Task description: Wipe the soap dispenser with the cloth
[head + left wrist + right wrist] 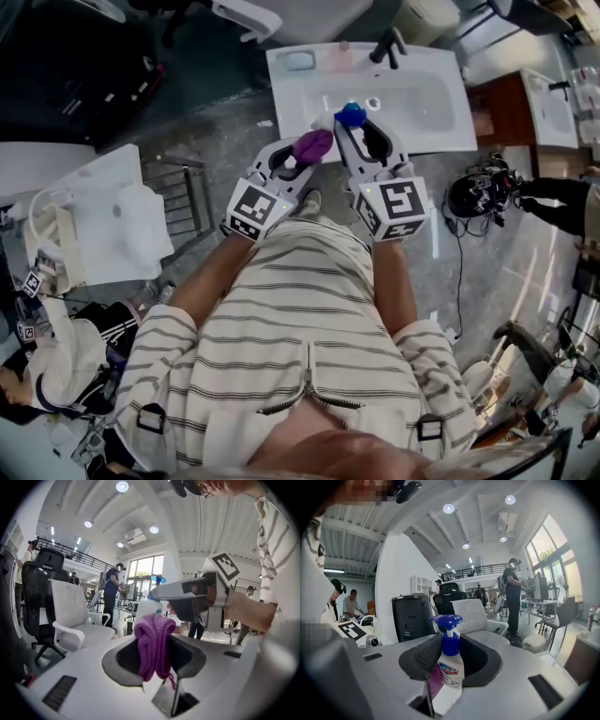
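Note:
Over the front edge of the white sink, my right gripper is shut on the soap dispenser, a white bottle with a blue pump top. It stands upright between the jaws in the right gripper view, soap dispenser in right gripper. My left gripper is shut on a bunched purple cloth. In the left gripper view the cloth hangs from the left gripper, right beside the bottle. Whether cloth and bottle touch is unclear.
A black faucet and a small dish sit at the sink's back. A second white basin lies to the left, a wooden cabinet to the right, and black gear with cables on the floor. People and office chairs stand around.

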Action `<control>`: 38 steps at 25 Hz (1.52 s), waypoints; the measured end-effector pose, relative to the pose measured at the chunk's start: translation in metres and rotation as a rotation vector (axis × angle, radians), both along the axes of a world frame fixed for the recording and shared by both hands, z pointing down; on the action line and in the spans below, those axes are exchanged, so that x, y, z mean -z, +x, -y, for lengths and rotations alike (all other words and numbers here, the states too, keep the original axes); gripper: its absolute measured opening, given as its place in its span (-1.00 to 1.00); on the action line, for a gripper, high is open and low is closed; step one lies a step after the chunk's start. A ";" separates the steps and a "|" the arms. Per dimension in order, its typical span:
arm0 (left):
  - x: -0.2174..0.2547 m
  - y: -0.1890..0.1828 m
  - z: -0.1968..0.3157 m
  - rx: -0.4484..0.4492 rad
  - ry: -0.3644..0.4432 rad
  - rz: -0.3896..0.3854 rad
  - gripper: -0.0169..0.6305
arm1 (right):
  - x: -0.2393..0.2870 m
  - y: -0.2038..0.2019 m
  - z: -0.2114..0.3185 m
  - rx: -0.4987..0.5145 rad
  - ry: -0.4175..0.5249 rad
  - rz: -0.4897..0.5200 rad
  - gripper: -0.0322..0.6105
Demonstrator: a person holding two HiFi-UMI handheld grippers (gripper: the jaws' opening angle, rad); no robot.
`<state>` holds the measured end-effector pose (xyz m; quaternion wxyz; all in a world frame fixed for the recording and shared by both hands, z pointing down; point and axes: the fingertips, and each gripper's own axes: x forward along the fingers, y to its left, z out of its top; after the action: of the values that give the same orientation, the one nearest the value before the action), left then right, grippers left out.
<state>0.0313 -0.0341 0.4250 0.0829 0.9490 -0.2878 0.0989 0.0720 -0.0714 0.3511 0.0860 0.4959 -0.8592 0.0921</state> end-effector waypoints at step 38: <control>0.047 -0.013 0.024 -0.375 0.116 -0.012 -0.54 | 0.009 -0.008 -0.030 0.298 0.077 0.051 -0.49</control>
<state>0.0185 -0.0581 0.3784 0.0101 0.9897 -0.1108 0.0902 0.0643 -0.0417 0.3419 0.0580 0.3635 -0.9280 0.0579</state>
